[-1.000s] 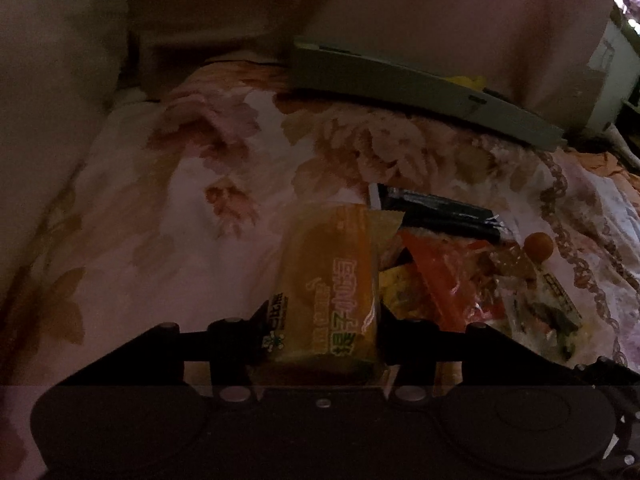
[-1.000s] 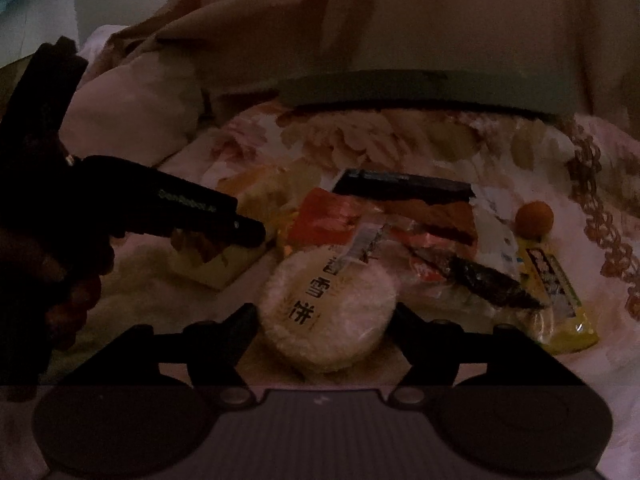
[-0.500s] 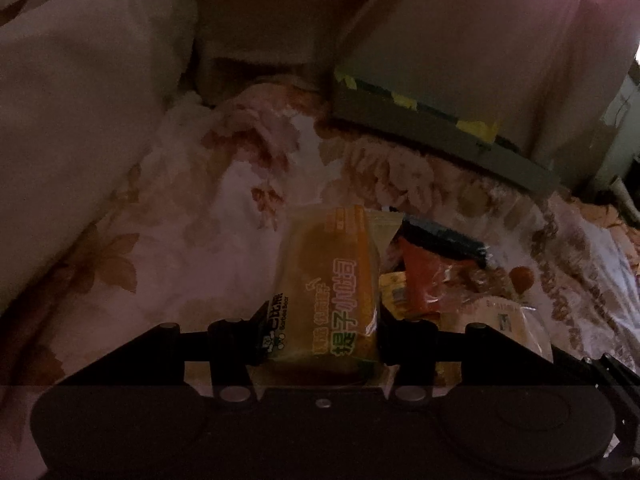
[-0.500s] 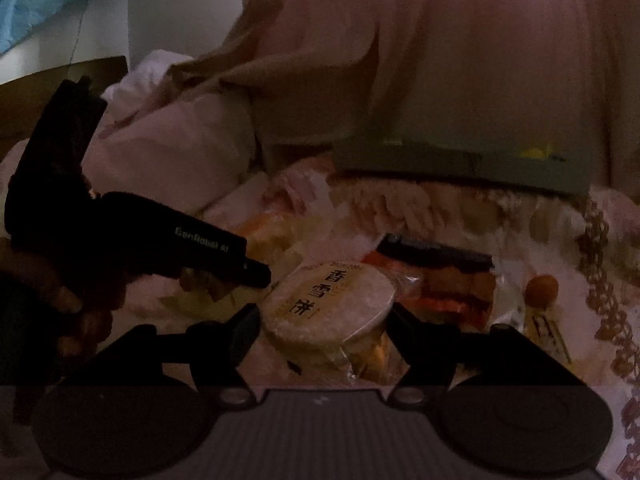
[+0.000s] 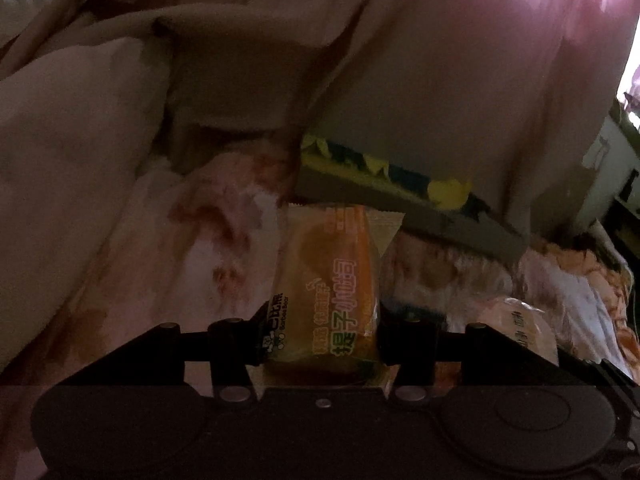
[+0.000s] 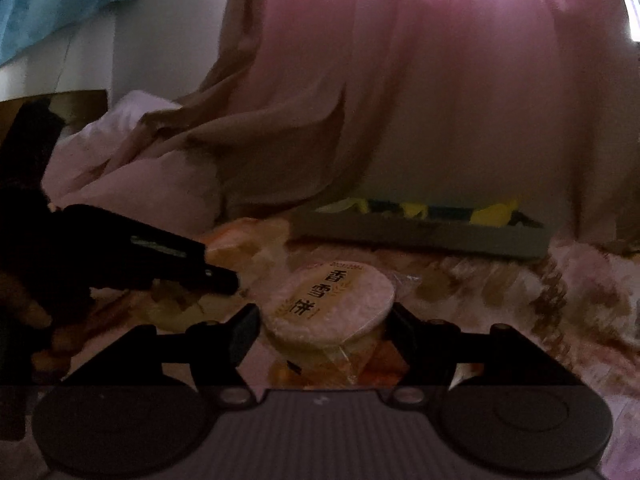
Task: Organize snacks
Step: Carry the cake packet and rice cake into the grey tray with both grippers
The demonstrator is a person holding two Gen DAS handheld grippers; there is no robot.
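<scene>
Floral bedspread [image 5: 192, 264] — grey tray [image 6: 420, 232] at far edge

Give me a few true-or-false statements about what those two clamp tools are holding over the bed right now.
1. The left gripper is clamped on an orange snack packet. True.
2. The right gripper is empty. False: it grips a round rice cracker pack.
3. A grey tray lies on the floral bedspread by the curtain. True.
4. The tray is empty. False: yellow and dark wrappers show inside.
</scene>
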